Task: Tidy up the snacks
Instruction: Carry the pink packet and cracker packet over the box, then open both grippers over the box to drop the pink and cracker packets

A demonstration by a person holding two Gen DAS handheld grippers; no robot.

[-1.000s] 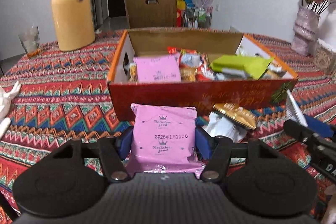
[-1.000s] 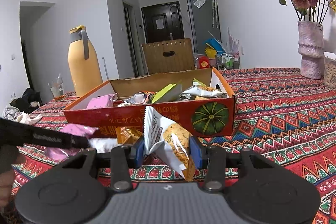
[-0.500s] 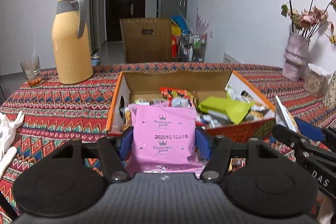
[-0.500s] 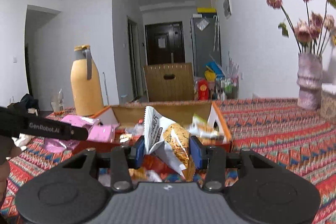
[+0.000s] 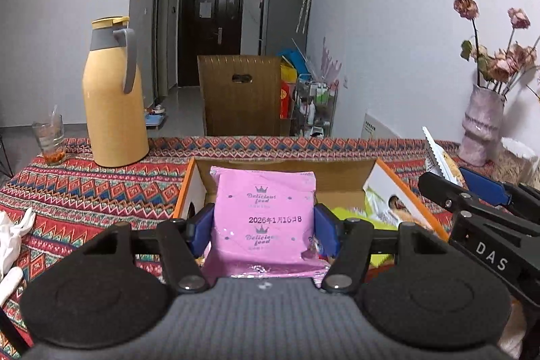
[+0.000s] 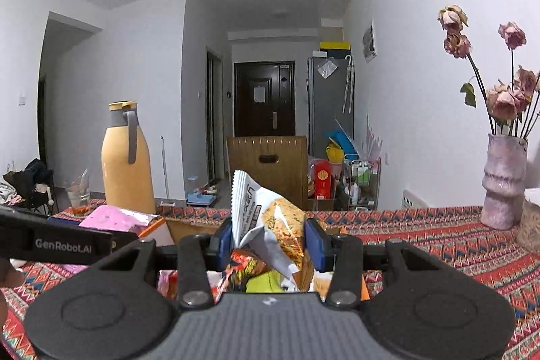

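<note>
My left gripper (image 5: 265,230) is shut on a pink snack packet (image 5: 263,208) printed with a crown and a date, held above the near side of the open cardboard snack box (image 5: 337,171). My right gripper (image 6: 269,245) is shut on a white and orange snack packet (image 6: 270,221), crumpled between the blue pads, also raised over the box (image 6: 189,226). Several snack packets lie inside the box, among them a green one (image 5: 354,213). In the left wrist view the right gripper's arm (image 5: 479,218) reaches in from the right. In the right wrist view the left gripper's arm (image 6: 54,243) shows at the left with the pink packet (image 6: 118,218).
A yellow thermos jug (image 5: 113,97) and a glass (image 5: 50,137) stand at the table's far left. A pale vase of dried roses (image 5: 481,127) stands at the far right. A wooden chair back (image 5: 241,95) rises behind the table. White cloth (image 5: 11,238) lies at the left edge.
Both grippers have risen with their packets, from table level in front of the box to above it. The box now sits low in both views. Neither grip has changed.
</note>
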